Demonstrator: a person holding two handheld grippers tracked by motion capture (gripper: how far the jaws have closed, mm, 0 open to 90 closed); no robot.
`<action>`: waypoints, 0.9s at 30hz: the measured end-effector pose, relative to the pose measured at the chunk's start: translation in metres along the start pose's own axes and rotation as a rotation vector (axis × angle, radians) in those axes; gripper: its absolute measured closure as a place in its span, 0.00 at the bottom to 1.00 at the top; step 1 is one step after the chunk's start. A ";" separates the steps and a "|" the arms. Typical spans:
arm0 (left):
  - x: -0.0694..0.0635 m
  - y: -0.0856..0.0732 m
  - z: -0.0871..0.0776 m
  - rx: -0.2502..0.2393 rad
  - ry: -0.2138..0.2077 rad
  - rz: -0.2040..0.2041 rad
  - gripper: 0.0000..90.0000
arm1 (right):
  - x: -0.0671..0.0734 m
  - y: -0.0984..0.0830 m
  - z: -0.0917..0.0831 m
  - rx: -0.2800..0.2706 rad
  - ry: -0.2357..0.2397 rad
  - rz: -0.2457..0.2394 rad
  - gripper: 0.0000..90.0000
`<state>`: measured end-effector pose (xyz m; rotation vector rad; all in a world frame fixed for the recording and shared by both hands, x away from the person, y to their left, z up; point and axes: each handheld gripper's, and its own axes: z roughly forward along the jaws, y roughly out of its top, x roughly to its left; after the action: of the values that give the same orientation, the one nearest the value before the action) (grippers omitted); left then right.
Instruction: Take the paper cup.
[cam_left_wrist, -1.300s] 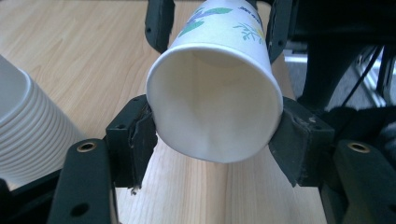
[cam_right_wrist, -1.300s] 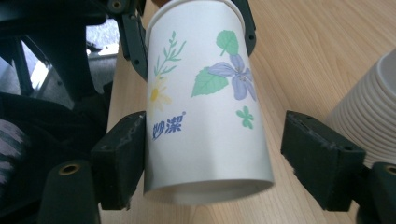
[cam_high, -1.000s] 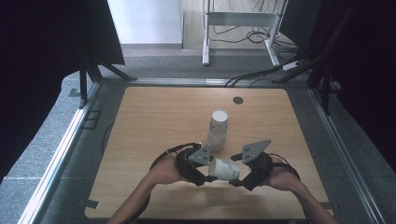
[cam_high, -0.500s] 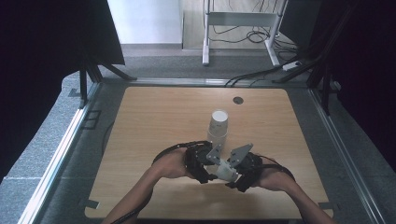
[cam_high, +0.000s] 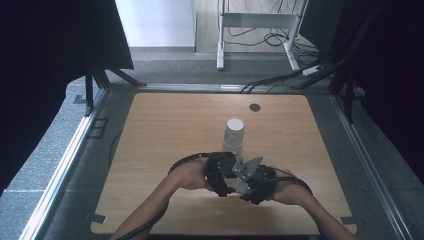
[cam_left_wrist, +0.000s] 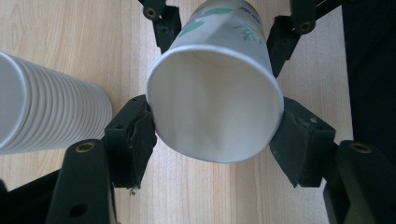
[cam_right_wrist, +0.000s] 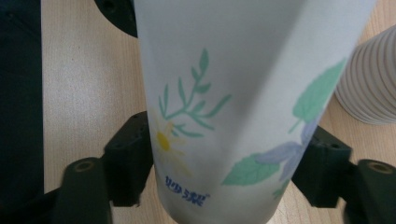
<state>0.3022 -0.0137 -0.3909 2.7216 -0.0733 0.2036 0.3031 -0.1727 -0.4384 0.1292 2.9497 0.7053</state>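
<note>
paper cup (cam_left_wrist: 215, 93) — both claws clamped, table (cam_high: 165, 130)

I'm seeing the paper cup (cam_right_wrist: 243, 102) running off the top and bottom edges of the right gripper view, its rim and base cut away. The stack of cups (cam_left_wrist: 42, 116) is being cropped by the left edge in the left gripper view. From the high view, the held cup is lying buried between my left gripper (cam_high: 223, 176) and right gripper (cam_high: 248, 184); the fingers there are too small to tell apart.
</note>
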 end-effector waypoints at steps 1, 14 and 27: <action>0.000 0.000 0.000 0.000 -0.001 0.001 0.38 | 0.000 0.000 0.000 0.002 0.001 0.002 0.40; 0.003 -0.005 -0.005 -0.100 -0.017 -0.075 0.26 | 0.000 -0.006 -0.005 -0.066 0.005 0.050 0.40; 0.008 -0.032 -0.013 -0.415 -0.062 -0.243 0.16 | 0.000 -0.024 -0.014 -0.345 0.020 0.113 0.40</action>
<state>0.3109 0.0211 -0.3906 2.2966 0.1787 0.0278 0.3002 -0.2009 -0.4367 0.2605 2.8021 1.2219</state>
